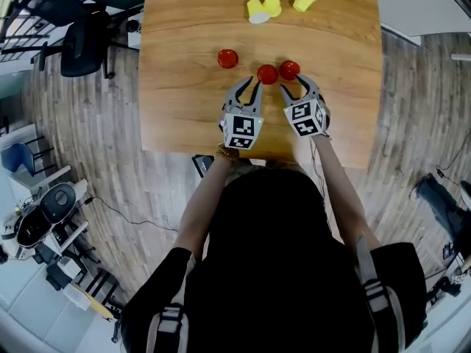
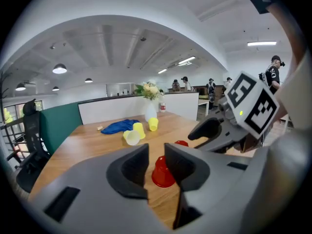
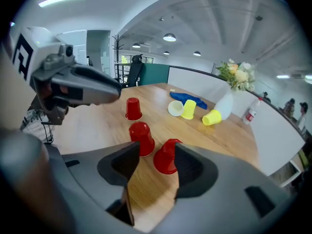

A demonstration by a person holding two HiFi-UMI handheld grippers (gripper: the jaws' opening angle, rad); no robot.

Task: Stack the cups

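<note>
Head view: left gripper [image 1: 250, 87] sits just below-left of the middle red cup [image 1: 267, 73]. Right gripper [image 1: 294, 85] sits just right of it, at the right red cup [image 1: 289, 70].

Left gripper view: the jaws stand narrowly apart, with the middle red cup [image 2: 162, 172] beyond the gap, ungripped.

Right gripper view: the jaws stand wider, holding nothing. The right red cup [image 3: 167, 156] stands just right of the middle red cup [image 3: 141, 138].

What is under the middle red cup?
The middle red cup stands mouth down on the wooden table; only tabletop shows around its rim. Its inside is covered, so unseen.

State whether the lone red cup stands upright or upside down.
Upside down. The lone red cup shows a closed, narrower base on top and its wider rim resting on the table.
</note>
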